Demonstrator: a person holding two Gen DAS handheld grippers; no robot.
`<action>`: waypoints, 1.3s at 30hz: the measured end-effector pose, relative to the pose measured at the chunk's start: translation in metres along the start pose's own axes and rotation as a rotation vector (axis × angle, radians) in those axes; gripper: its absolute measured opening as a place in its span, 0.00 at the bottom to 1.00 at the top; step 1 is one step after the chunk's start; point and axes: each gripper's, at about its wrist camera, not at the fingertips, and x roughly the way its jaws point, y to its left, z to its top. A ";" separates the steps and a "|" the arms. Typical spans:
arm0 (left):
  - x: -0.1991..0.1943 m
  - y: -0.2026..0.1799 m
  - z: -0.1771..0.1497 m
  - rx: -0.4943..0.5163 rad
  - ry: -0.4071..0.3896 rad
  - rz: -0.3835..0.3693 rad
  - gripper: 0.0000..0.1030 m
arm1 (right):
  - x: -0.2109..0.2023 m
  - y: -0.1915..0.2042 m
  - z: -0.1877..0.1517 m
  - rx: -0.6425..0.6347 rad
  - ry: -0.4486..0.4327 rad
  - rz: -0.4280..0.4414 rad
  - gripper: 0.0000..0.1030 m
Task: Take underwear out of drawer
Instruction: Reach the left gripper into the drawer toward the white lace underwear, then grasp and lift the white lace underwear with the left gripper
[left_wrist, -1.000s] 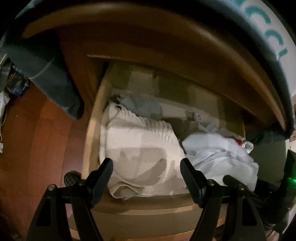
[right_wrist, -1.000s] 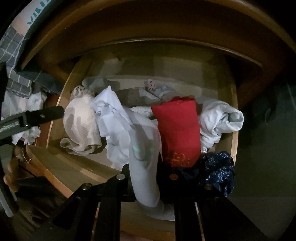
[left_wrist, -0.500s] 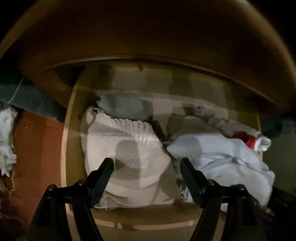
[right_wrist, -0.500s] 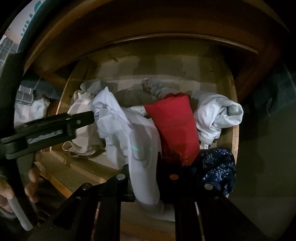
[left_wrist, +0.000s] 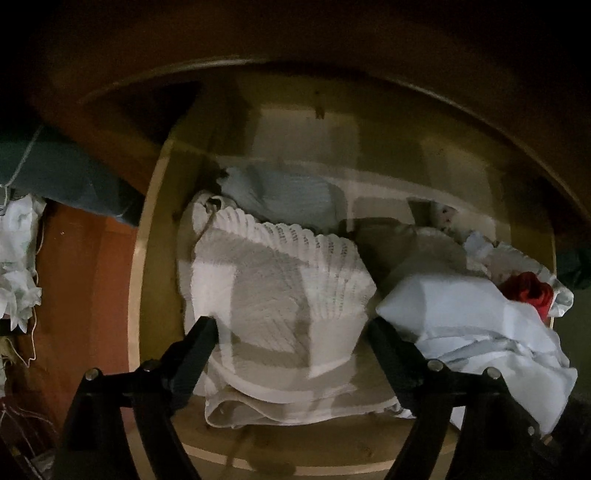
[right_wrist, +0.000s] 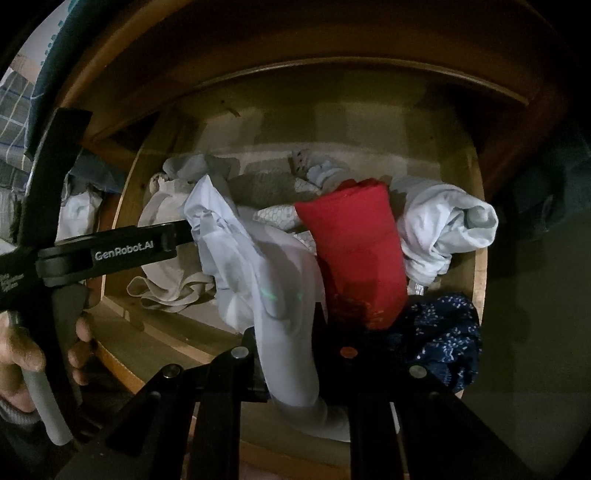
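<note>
My left gripper (left_wrist: 288, 332) hangs straight over the cream ribbed underwear (left_wrist: 280, 295) in the drawer (left_wrist: 147, 258), jaws opening and straddling it untouched. My right gripper (right_wrist: 291, 354) (clamped tight) holds a pale grey garment (right_wrist: 280, 295).

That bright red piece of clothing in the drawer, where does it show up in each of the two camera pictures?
Left wrist view: the red garment is only a small patch at the far right, peeking out behind the white bundle.
Right wrist view: it stands large, just right of the middle.
Shared landmark: the cream knitted garment at the drawer's left end, also seen here.
</note>
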 end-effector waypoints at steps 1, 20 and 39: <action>0.000 0.003 0.002 -0.010 0.008 -0.005 0.86 | 0.000 0.000 0.000 0.000 0.002 0.001 0.14; -0.012 0.029 -0.016 -0.015 -0.005 -0.065 0.36 | 0.006 0.005 0.001 -0.004 0.014 0.005 0.15; -0.113 0.042 -0.047 0.028 -0.158 -0.174 0.30 | 0.008 0.008 0.000 -0.035 -0.011 -0.062 0.14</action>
